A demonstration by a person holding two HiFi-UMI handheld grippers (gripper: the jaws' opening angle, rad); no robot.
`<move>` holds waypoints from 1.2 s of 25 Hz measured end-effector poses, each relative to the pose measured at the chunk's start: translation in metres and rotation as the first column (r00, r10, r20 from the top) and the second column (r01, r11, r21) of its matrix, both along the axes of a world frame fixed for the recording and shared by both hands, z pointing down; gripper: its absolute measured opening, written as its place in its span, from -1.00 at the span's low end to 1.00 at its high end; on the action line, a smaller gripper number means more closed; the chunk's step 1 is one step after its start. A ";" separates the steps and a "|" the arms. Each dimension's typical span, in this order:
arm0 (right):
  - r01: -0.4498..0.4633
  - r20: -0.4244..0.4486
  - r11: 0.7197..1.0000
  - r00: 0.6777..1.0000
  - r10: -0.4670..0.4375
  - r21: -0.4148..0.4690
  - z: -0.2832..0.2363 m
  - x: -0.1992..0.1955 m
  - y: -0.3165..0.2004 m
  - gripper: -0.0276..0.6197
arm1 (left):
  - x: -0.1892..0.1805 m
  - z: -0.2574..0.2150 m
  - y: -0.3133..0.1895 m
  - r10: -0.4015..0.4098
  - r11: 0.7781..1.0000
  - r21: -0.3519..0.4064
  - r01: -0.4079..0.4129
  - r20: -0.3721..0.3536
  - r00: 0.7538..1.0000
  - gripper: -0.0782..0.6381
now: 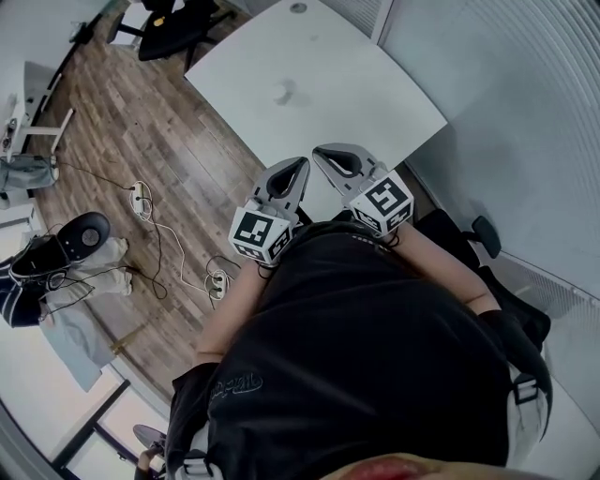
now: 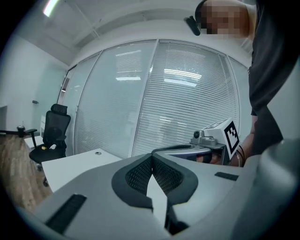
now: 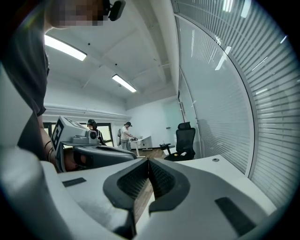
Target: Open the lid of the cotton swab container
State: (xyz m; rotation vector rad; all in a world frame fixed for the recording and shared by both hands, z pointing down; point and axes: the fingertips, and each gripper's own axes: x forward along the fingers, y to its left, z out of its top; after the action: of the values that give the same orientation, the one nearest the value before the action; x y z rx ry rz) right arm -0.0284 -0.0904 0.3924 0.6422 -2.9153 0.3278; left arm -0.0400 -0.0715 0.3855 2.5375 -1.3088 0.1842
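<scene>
No cotton swab container shows in any view. In the head view both grippers are held close to the person's body, side by side over the near corner of a white table [image 1: 319, 84]. My left gripper [image 1: 300, 165] is shut with nothing between its jaws, and its tips meet in the left gripper view [image 2: 152, 157]. My right gripper [image 1: 321, 152] is also shut and empty, its mesh pads touching in the right gripper view [image 3: 148, 162]. Each gripper sees the other beside it: the right gripper [image 2: 206, 140] and the left gripper [image 3: 93, 152].
The table carries only a round grommet [image 1: 298, 7] and a faint grey mark [image 1: 286, 91]. A black office chair [image 1: 178, 23] stands beyond it. A power strip with cables [image 1: 141, 197] lies on the wooden floor at left. Glass walls with blinds [image 2: 187, 93] stand behind the table. Two people [image 3: 126, 133] stand far off.
</scene>
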 end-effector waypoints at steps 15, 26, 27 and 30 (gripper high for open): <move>-0.026 0.002 0.998 1.000 0.026 -0.050 0.012 -0.007 -0.044 -0.84 | -0.012 -0.002 -0.039 0.017 1.000 0.008 -0.017 -0.049 0.999 -0.74; -0.086 -0.025 0.993 0.996 0.084 -0.077 0.023 -0.017 -0.072 -0.84 | -0.033 0.011 -0.070 0.062 0.998 0.000 -0.062 -0.049 0.997 -0.73; -0.093 -0.027 0.993 0.996 0.091 -0.078 0.023 -0.014 -0.070 -0.84 | -0.031 0.011 -0.068 0.069 0.998 0.002 -0.069 -0.046 0.997 -0.73; -0.110 -0.038 0.990 0.994 0.107 -0.090 0.027 -0.021 -0.078 -0.84 | -0.041 0.015 -0.079 0.087 0.996 0.003 -0.087 -0.041 0.995 -0.73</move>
State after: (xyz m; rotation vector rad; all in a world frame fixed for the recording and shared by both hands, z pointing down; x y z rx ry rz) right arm -0.0491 -0.1686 0.4190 0.7857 -2.8203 0.4568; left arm -0.0808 -0.1504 0.4010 2.5870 -1.1850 0.1473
